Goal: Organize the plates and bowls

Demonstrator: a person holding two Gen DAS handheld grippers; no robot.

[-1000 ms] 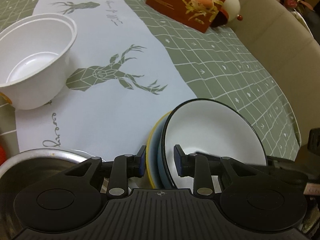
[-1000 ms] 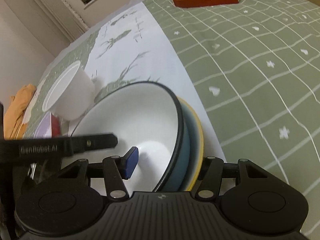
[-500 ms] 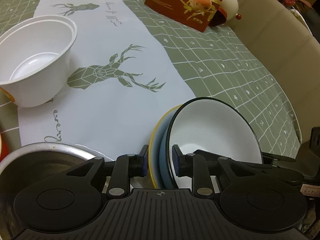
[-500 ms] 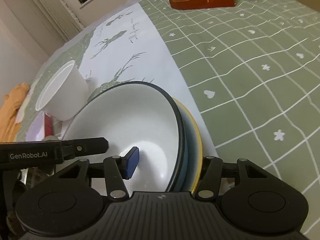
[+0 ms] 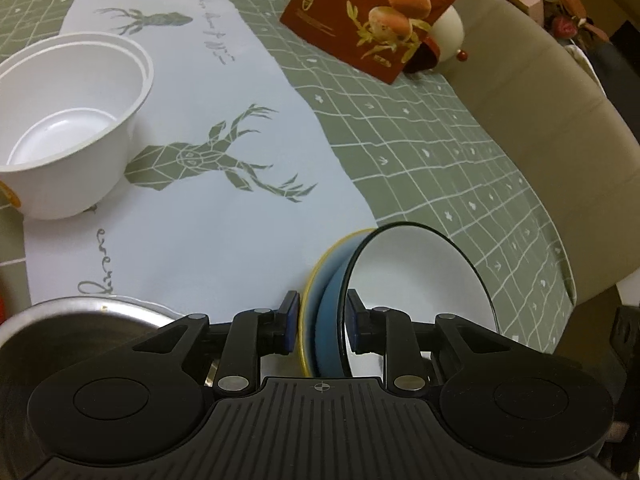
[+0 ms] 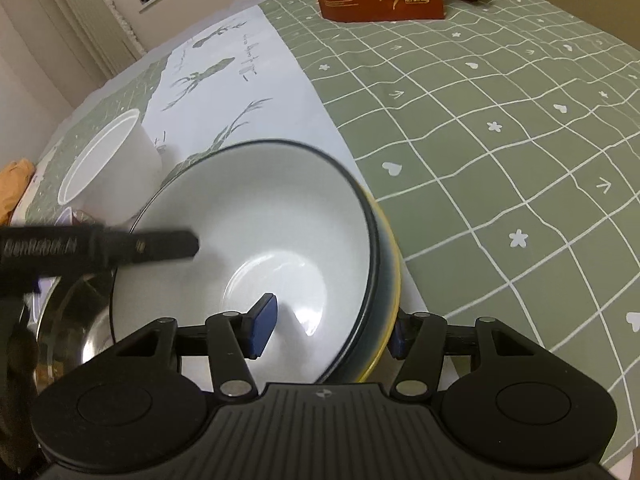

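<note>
Two bowls sit nested and tipped up on edge near the table's near side: a white-inside, black-rimmed ceramic bowl [image 5: 420, 280] w/ a blue outside, tucked into a yellow-rimmed bowl [image 5: 316, 292].

The left gripper [image 5: 322, 318] has its jaws narrow, clamped across both nested walls: one blue pad on the yellow bowl's outer side, the other inside the white bowl. Its jaws have just been closing, w/ the two rims between them.

The right gripper [image 6: 332, 330] straddles the same pair from the other side, jaws at a middling spread. Its left pad [image 6: 262, 326] sits over the white inner surface; the other pad is at the yellow bowl's outer wall. Contact looks likely, but whether both pads press can't be told for sure. In the right wrist view the left gripper's black finger [image 6: 120, 246] reaches across the white bowl's rim, blurred.

Rest of the scene: a white plastic tub-shaped bowl [image 5: 68, 120] stands upright on the pale table runner w/ deer print [image 5: 208, 208], well apart from the held pair. A shiny steel bowl [image 5: 72, 328] sits at lower left, just beside the left gripper. A red-brown food package [image 5: 376, 12] stands at the far end of the green checked tablecloth [image 5: 440, 152].
</note>
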